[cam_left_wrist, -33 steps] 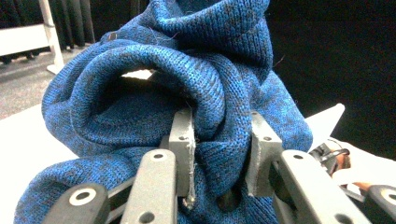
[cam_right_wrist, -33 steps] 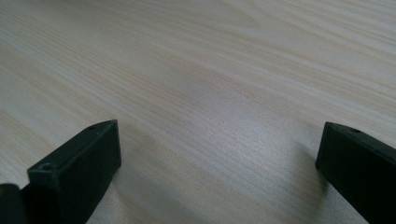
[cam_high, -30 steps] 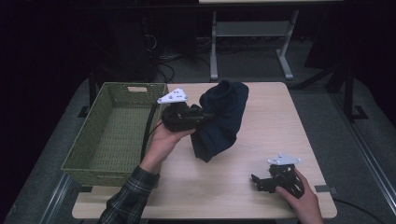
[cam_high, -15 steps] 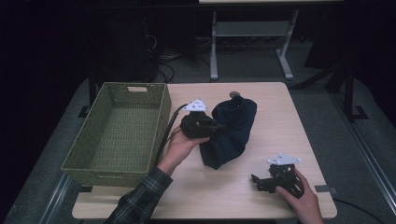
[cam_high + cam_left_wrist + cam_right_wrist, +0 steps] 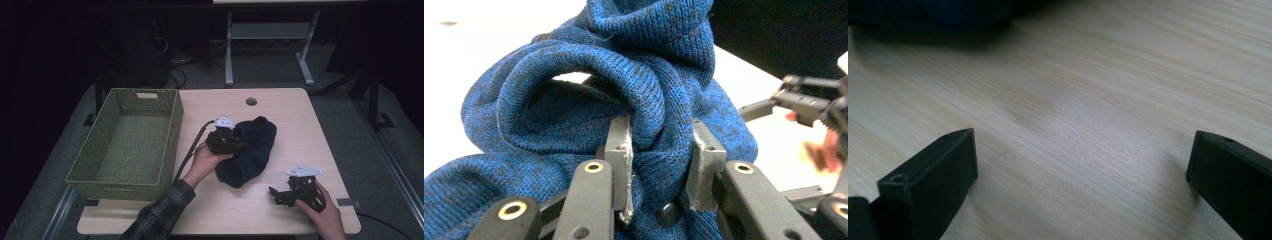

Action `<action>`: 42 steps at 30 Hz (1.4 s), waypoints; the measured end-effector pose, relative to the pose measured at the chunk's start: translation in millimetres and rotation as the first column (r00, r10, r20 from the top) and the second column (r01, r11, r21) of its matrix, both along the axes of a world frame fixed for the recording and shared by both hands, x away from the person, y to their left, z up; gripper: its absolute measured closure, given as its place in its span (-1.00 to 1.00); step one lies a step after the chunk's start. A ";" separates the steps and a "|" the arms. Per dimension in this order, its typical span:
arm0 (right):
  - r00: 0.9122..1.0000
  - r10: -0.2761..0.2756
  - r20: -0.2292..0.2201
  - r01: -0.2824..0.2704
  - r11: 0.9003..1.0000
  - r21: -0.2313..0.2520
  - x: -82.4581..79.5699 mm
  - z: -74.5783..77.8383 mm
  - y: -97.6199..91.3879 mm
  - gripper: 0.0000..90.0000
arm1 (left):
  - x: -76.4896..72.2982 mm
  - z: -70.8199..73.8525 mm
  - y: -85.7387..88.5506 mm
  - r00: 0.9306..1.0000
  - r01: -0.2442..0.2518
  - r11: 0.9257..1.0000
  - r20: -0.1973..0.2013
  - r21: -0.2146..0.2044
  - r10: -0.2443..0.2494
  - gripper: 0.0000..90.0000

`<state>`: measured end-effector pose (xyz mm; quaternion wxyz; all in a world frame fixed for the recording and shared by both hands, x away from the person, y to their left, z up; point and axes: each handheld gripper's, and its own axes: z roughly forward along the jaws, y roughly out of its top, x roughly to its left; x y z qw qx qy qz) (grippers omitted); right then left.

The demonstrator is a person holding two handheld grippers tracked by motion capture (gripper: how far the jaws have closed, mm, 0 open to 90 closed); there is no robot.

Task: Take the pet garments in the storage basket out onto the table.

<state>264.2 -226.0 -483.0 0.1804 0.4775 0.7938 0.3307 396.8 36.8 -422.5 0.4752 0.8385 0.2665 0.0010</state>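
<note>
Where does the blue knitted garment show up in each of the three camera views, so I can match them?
High view: the blue knitted garment lies mid-table, right of the basket.
Left gripper view: it spans the frame, a fold pinched in the left gripper.
Right gripper view: a dark blue strip along the top edge.
Shared landmark: the light wooden table.

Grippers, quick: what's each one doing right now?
Left gripper: jaws shut on a fold of the blue knit garment, which lies on the table.
Right gripper: jaws open, nothing between them, low over bare table.
</note>
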 end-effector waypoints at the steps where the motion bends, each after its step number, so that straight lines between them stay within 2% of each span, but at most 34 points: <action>1: 1.000 0.000 0.000 0.000 1.000 0.000 0.0 0.0 0.0 -1.00 | 0.6 -2.7 -1.3 1.000 0.002 1.000 -0.008 0.004 -0.002 0.51; 6: 1.000 0.000 0.000 0.000 1.000 0.000 0.0 0.0 0.0 -1.00 | 3.4 -18.2 -9.4 1.000 0.009 1.000 -0.024 0.027 -0.009 0.51; 8: 1.000 0.002 0.000 -0.002 1.000 -0.002 0.0 0.0 -0.2 -1.00 | 3.5 -23.5 -12.8 1.000 0.011 0.999 -0.027 0.045 -0.010 0.51; 9: 1.000 0.000 0.000 0.000 1.000 0.000 0.0 0.0 0.0 -1.00 | 4.0 -28.8 -15.8 0.999 0.018 0.998 -0.031 0.067 -0.016 0.51; 12: 1.000 0.001 0.000 -0.001 1.000 0.000 0.0 0.0 0.0 -1.00 | 3.6 -33.6 -19.7 0.999 0.017 0.997 -0.037 0.079 -0.014 0.51; 15: 1.000 0.003 0.001 -0.003 1.000 -0.002 -0.1 -0.1 -0.1 -1.00 | 2.1 -38.9 -25.0 0.999 0.019 0.995 -0.030 0.101 -0.016 0.49; 18: 1.000 0.003 0.001 -0.003 1.000 -0.002 -0.1 0.0 -0.1 -1.00 | 0.7 -41.5 -27.7 1.000 0.016 0.994 -0.024 0.105 -0.014 0.46; 20: 1.000 0.003 0.001 -0.003 1.000 -0.002 -0.1 -0.1 -0.1 -1.00 | 0.1 -41.1 -28.3 1.000 0.016 0.994 -0.019 0.109 -0.014 0.38; 21: 1.000 0.003 0.001 -0.003 1.000 -0.002 -0.2 0.0 -0.1 -1.00 | 0.1 -40.4 -28.3 1.000 0.021 0.994 -0.018 0.111 -0.019 0.25; 23: 1.000 0.003 0.001 -0.003 1.000 -0.002 -0.2 0.0 0.0 -1.00 | -0.5 -38.4 -28.0 1.000 0.021 0.994 -0.013 0.111 -0.019 0.19; 30: 1.000 0.006 0.001 -0.006 1.000 -0.003 -0.3 -0.1 0.0 -1.00 | -2.7 -26.5 -22.2 0.999 0.038 0.995 0.004 0.093 -0.038 -0.27; 35: 1.000 0.006 0.001 -0.006 1.000 -0.003 -0.3 -0.1 0.0 -1.00 | -6.3 -16.6 -17.2 0.998 0.049 0.994 0.030 0.096 -0.053 -0.42; 42: 1.000 0.005 0.000 -0.005 1.000 0.000 -0.4 0.0 0.1 -1.00 | -11.3 -6.4 -10.5 0.998 0.035 0.995 0.056 0.094 -0.040 -0.57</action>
